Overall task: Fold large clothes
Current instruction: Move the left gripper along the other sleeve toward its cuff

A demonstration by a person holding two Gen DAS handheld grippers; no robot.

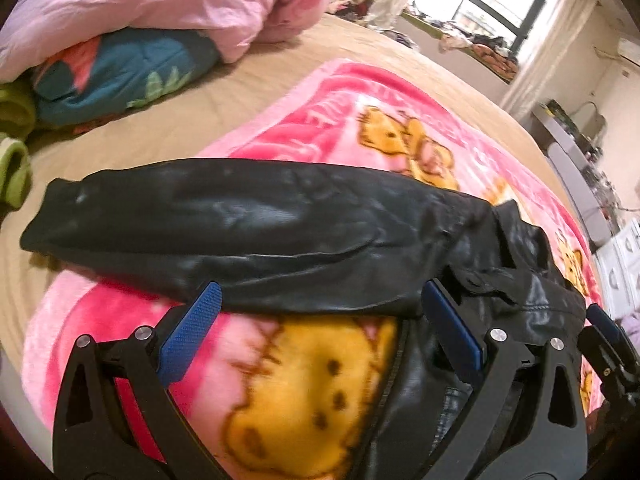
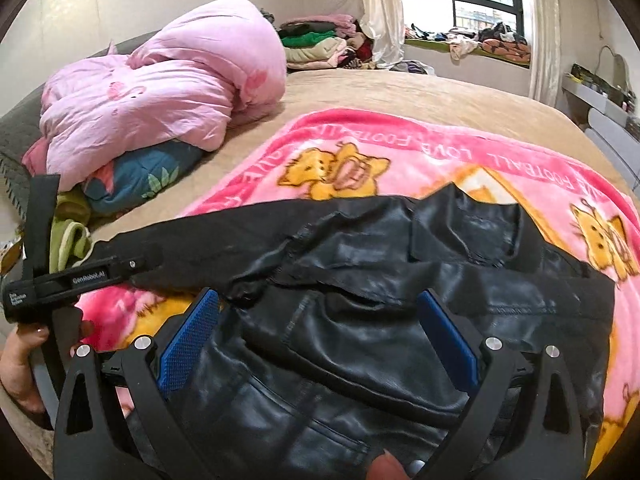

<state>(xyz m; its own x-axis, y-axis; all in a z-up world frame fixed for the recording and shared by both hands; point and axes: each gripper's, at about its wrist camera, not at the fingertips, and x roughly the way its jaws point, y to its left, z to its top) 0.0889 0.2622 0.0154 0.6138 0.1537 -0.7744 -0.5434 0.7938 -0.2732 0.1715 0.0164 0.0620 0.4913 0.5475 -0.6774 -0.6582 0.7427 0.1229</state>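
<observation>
Mostly black, shiny, creased: the jacket (image 1: 280, 236) lies on the pink blanket (image 1: 320, 92) on the bed (image 1: 240, 80). Left wrist view: its sleeve (image 1: 224, 224) runs long across the frame, cuff at the left reaching off the blanket onto tan sheet. My left gripper (image 1: 320, 328) is spread wide, empty, tips at the sleeve's near edge. Blanket beyond the sleeve is bare; a quilt (image 1: 152, 4) sits far left.

Right wrist view: jacket body (image 2: 360, 320) fills the middle, collar (image 2: 480, 232) toward the window, sleeve off to the left. My right gripper (image 2: 320, 332) is wide apart over the body, gripping nothing. Left gripper's housing shows at the left edge, a hand (image 2: 20, 360) on it. Free blanket right and beyond.
</observation>
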